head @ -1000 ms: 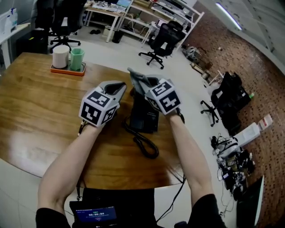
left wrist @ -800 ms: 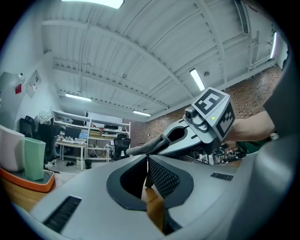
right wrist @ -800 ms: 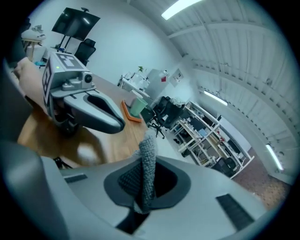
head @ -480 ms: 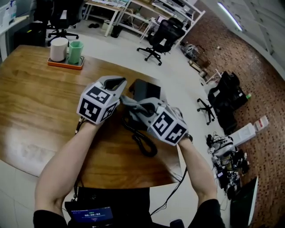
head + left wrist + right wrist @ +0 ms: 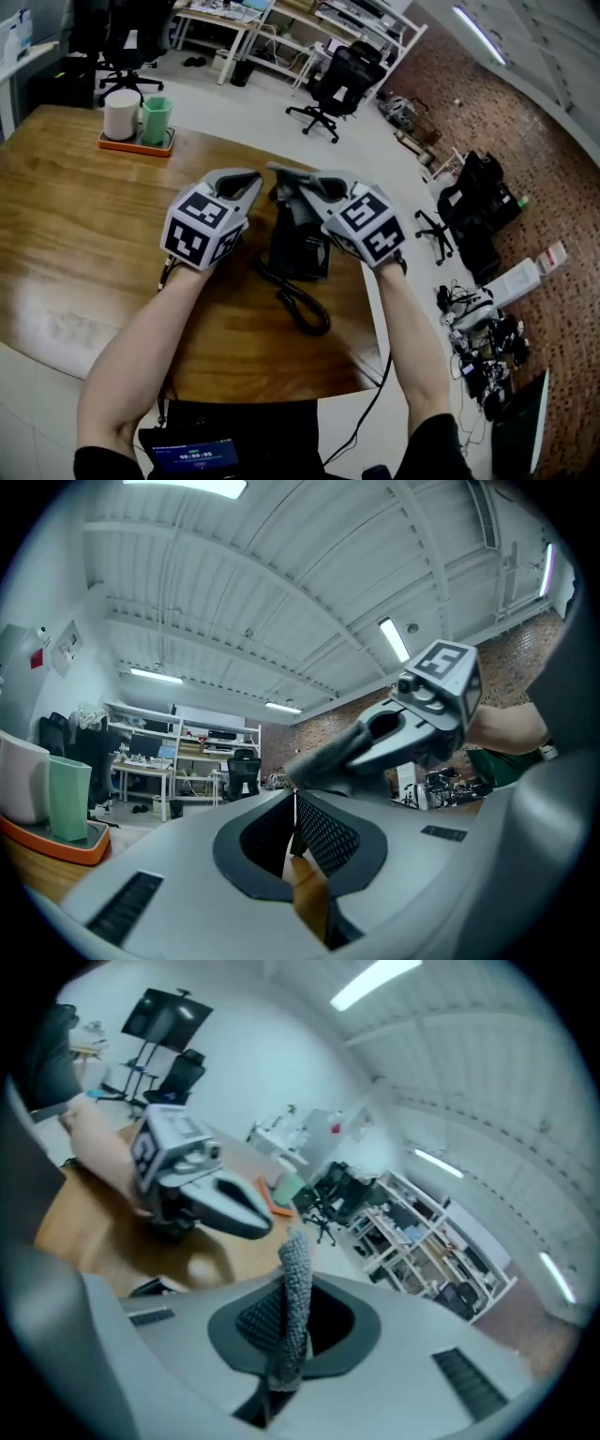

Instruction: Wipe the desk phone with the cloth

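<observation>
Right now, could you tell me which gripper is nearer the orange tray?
Left. The left gripper is right of the tray; the right gripper is farther right, above the desk phone, holding the cloth.

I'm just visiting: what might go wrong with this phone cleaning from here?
1. The right gripper pinches just a narrow fold of the grey cloth, so rubbing may pull it free.
2. The left gripper is shut on nothing beside the desk phone, so the phone may slide when wiped.
3. The coiled cord lies loose on the wooden table; a snag might drag the phone.
</observation>
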